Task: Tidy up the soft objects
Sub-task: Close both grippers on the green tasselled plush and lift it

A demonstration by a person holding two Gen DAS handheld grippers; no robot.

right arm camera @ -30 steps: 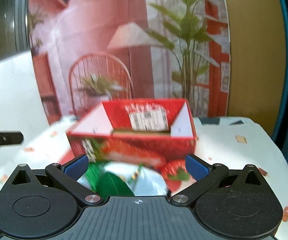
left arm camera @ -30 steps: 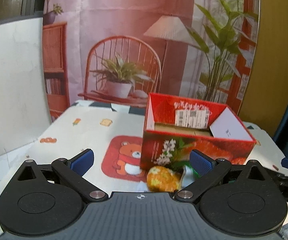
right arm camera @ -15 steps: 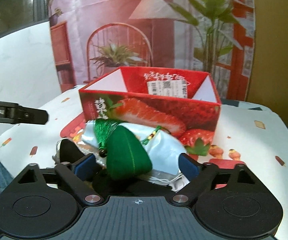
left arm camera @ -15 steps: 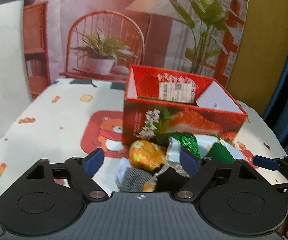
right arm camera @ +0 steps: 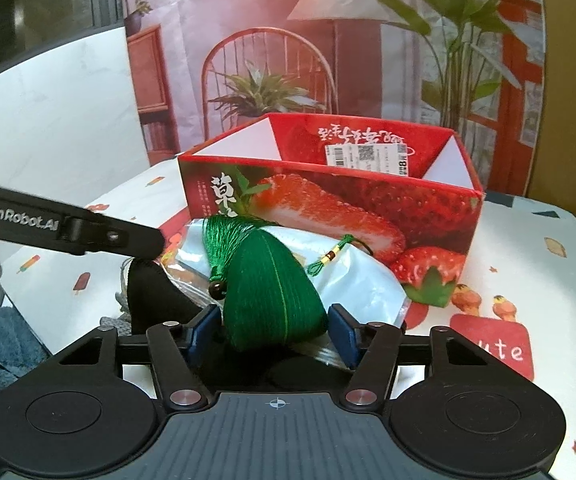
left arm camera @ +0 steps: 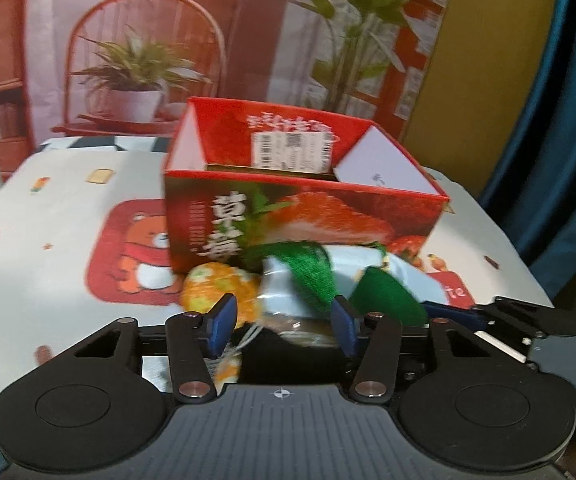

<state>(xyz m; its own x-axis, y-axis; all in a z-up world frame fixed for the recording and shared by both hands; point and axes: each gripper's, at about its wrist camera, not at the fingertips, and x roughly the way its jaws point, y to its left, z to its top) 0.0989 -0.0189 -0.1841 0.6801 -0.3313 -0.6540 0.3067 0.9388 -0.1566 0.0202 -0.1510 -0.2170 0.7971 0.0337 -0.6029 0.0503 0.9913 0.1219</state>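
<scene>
A red strawberry-print box (left arm camera: 300,208) stands open-topped on the table; it also shows in the right wrist view (right arm camera: 328,204). In front of it lies a pile of soft things: a green zongzi-shaped pouch (right arm camera: 272,292) with a green tassel (right arm camera: 224,236), a pale blue packet (right arm camera: 352,276), an orange floral pouch (left arm camera: 212,284) and a black item (right arm camera: 148,300). My right gripper (right arm camera: 276,332) has its pads on both sides of the green pouch. My left gripper (left arm camera: 284,320) is partly closed around the pale blue packet (left arm camera: 288,300) and the black item.
The tablecloth (left arm camera: 48,248) is white with a red bear print (left arm camera: 140,252). A printed backdrop with a chair and plants hangs behind the table. The left gripper's arm (right arm camera: 60,228) crosses the left of the right wrist view. A blue curtain (left arm camera: 560,120) hangs at right.
Both grippers have come down and forward onto the pile. Their jaws have narrowed, the right around the green pouch, the left around the blue packet.
</scene>
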